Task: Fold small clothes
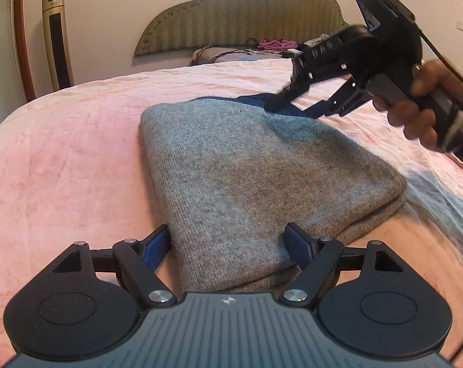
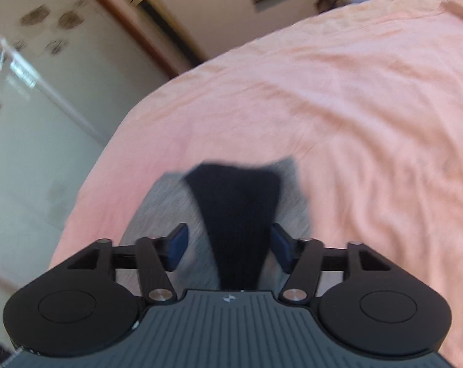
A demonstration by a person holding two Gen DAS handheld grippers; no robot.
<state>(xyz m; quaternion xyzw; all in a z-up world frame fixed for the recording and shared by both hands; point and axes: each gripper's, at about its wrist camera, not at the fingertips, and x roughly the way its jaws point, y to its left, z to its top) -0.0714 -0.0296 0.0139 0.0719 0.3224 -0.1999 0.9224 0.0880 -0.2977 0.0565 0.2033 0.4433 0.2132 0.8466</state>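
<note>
On the pink bedspread (image 1: pixel 62 159), roughly mid-bed: grey knit garment (image 1: pixel 246 178), folded into a thick pad, several layers showing at its near edge. Dark navy part (image 2: pixel 237 214) noted at its far end; whether trim of the same garment or a second piece, cannot tell.

Left gripper (image 1: pixel 231 242) at the near edge of the grey knit garment, jaws spread wide to either side of the near corner; one pad beside the cloth on the bedspread, the other lying on or against the knit, no pinch evident. Right gripper (image 1: pixel 295 104) over the far end, above the navy part, jaws parted; navy cloth seen between the pads in the right wrist view, pads clear of it on both sides, nothing gripped. Right wrist view blurred. Hand (image 1: pixel 421 101) on the right gripper's handle, beyond the garment's far right side.

Step judged: late in the fold, main folds made, far end being tidied or just let go.

Next move judged to call for: tucking or flattening the navy part flush with the pad, near corner steadied by the left gripper, layers kept squared.

Beyond the garment: padded headboard (image 1: pixel 240 15), loose clothes (image 1: pixel 277 44) at its foot, gold tower fan (image 1: pixel 56 36) to the far left.
</note>
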